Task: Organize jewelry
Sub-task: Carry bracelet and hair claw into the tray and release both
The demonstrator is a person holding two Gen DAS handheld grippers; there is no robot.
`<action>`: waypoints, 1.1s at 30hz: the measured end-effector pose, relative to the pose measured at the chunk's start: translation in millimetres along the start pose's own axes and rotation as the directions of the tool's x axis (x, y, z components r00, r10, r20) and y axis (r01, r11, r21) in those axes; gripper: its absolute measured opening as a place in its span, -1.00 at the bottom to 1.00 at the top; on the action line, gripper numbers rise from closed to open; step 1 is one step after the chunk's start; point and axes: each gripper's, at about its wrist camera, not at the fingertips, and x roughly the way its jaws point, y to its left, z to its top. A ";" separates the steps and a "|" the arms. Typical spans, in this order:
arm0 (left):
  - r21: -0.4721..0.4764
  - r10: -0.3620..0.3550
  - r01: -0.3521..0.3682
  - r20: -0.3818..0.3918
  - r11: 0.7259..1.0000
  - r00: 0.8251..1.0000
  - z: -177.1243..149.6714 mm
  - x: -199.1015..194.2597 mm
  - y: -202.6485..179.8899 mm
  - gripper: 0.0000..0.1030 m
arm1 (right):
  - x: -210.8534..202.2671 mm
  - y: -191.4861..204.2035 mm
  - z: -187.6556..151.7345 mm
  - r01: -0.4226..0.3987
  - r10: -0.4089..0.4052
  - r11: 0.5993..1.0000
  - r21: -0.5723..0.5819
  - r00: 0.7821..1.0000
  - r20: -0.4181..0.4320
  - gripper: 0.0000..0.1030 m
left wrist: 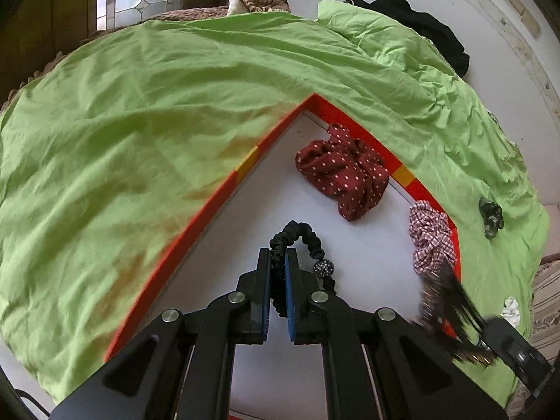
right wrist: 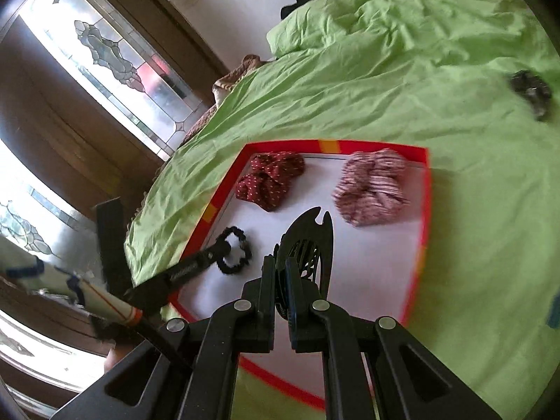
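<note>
My left gripper is shut on a black scrunchie with a studded bead, held over the white floor of a red-rimmed tray. In the tray lie a dark red polka-dot scrunchie and a red-and-white checked scrunchie. My right gripper is shut on a black claw hair clip, also over the tray. The right wrist view shows the left gripper at the tray's left side with the black scrunchie. The clip appears blurred at lower right in the left wrist view.
The tray rests on a bed under a rumpled green sheet. A small dark hair piece lies on the sheet to the right of the tray, and a small white item nearer. Black clothing lies at the far edge. Leaded glass windows stand to the left.
</note>
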 end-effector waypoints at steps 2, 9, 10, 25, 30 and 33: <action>0.003 0.006 -0.006 0.008 1.000 1.000 1.4 0.3 2.0 -0.87 | 15.1 -2.1 4.5 -0.011 0.011 1.000 0.027 1.000 -0.006 -0.88; -0.007 -0.017 0.017 0.016 1.000 1.000 6.2 2.7 4.2 -0.86 | 42.3 -10.7 15.7 -0.050 0.050 0.995 0.091 0.999 0.000 -0.87; -0.008 -0.016 0.016 0.018 1.000 1.000 6.7 3.2 4.1 -0.86 | 44.2 -10.7 16.4 -0.050 0.050 0.995 0.090 0.999 0.000 -0.87; 0.040 -0.057 0.052 0.121 0.998 0.991 1.7 -15.3 -12.8 -0.30 | 38.8 -16.4 9.4 0.008 -0.008 0.999 0.051 1.000 -0.006 -0.27; 0.053 -0.042 0.035 0.133 0.998 0.990 -0.6 -16.1 -15.3 -0.25 | 15.4 -17.5 5.0 0.028 -0.029 0.999 0.028 1.000 0.008 -0.21; 0.069 -0.029 0.019 0.138 0.997 0.990 -3.2 -16.0 -17.3 -0.25 | -2.6 -24.0 -4.8 0.047 -0.047 0.999 0.025 0.999 0.017 -0.17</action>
